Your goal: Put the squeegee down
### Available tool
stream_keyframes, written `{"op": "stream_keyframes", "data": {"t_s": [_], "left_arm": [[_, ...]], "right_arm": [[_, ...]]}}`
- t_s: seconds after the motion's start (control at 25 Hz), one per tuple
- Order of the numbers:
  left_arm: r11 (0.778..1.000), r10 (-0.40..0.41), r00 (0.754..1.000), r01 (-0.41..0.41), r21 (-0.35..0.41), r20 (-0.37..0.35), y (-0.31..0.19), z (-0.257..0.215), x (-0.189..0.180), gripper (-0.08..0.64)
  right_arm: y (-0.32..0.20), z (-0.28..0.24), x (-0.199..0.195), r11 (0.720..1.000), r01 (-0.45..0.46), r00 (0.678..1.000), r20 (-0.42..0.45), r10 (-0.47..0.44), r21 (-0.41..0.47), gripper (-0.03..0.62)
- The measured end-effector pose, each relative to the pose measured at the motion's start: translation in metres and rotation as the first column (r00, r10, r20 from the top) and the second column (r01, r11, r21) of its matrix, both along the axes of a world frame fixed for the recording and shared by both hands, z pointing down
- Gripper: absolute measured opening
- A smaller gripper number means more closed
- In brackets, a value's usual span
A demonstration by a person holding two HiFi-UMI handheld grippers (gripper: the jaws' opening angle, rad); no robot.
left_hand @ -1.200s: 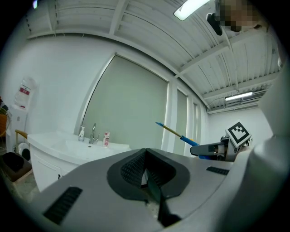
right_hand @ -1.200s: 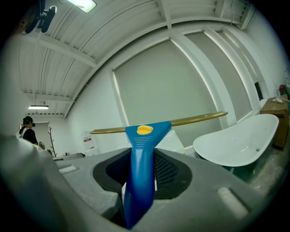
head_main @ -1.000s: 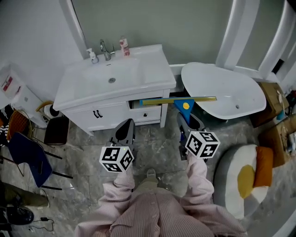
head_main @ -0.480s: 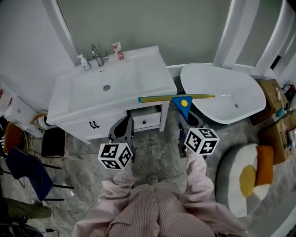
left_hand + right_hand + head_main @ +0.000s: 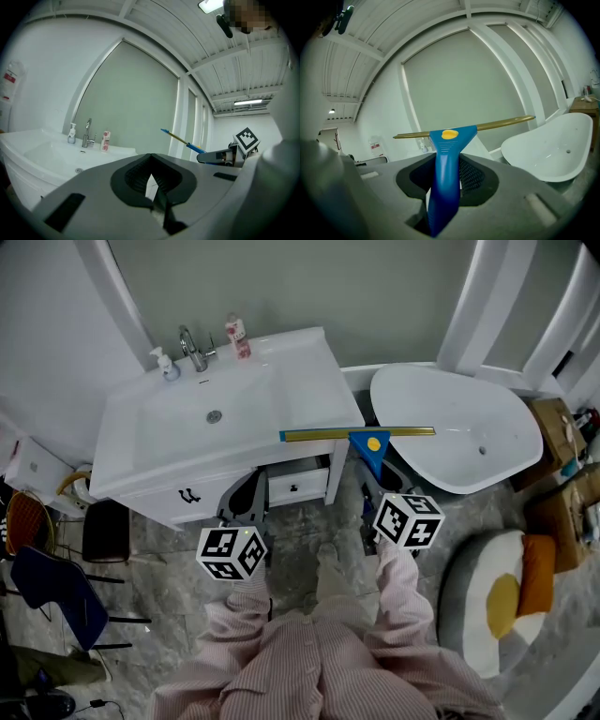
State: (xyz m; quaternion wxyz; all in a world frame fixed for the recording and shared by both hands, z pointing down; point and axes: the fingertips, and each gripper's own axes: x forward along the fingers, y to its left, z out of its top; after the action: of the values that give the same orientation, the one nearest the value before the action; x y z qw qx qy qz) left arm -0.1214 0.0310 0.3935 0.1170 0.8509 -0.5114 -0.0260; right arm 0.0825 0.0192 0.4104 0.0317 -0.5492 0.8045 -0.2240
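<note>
The squeegee point(image 5: 372, 448) has a blue handle with a yellow dot and a long brass-coloured blade. My right gripper point(image 5: 377, 482) is shut on the handle and holds the blade level, across the gap between the white vanity point(image 5: 309, 390) and the bathtub point(image 5: 459, 432). In the right gripper view the handle point(image 5: 445, 173) stands upright between the jaws. The left gripper point(image 5: 250, 491) hangs in front of the vanity's drawers, its jaws shut with nothing in them point(image 5: 153, 190). From the left gripper view the squeegee point(image 5: 183, 142) shows at the right.
A faucet point(image 5: 193, 350), a soap dispenser point(image 5: 165, 363) and a small bottle point(image 5: 235, 336) stand at the back of the sink. One drawer point(image 5: 298, 486) is slightly open. A white and yellow cushion point(image 5: 495, 604) lies right, cardboard boxes point(image 5: 562, 432) beyond it, a chair point(image 5: 52, 587) left.
Both grippers have moved forward toward the vanity, the squeegee still in the right one. Its blade now reaches over the vanity's right front corner.
</note>
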Motion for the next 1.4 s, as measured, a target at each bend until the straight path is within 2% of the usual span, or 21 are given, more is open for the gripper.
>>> {"op": "stream_keyframes", "data": {"t_s": [0.24,0.56,0.8,1.4], "left_arm": [[1.0,-0.02,1.0,0.02,-0.008,-0.006,-0.036,0.006,-0.003,0.002],[0.999,-0.048,0.999,0.048,-0.026,-0.009,-0.11,0.011,-0.006,0.002],[0.995,-0.075,0.997,0.074,-0.067,-0.013,-0.166,0.02,-0.007,0.002],[0.983,-0.132,0.99,0.124,-0.137,-0.05,-0.293,0.04,0.0,0.002]], "right_arm": [[-0.04,0.004,-0.001,1.0,0.015,1.0,0.001,-0.015,-0.004,0.124],[-0.123,0.013,-0.009,0.998,0.054,0.999,0.008,-0.054,-0.037,0.124],[-0.189,0.024,-0.01,0.994,0.079,0.997,0.008,-0.079,-0.077,0.124],[-0.328,0.054,-0.017,0.97,0.176,0.984,-0.007,-0.179,-0.165,0.124]]}}
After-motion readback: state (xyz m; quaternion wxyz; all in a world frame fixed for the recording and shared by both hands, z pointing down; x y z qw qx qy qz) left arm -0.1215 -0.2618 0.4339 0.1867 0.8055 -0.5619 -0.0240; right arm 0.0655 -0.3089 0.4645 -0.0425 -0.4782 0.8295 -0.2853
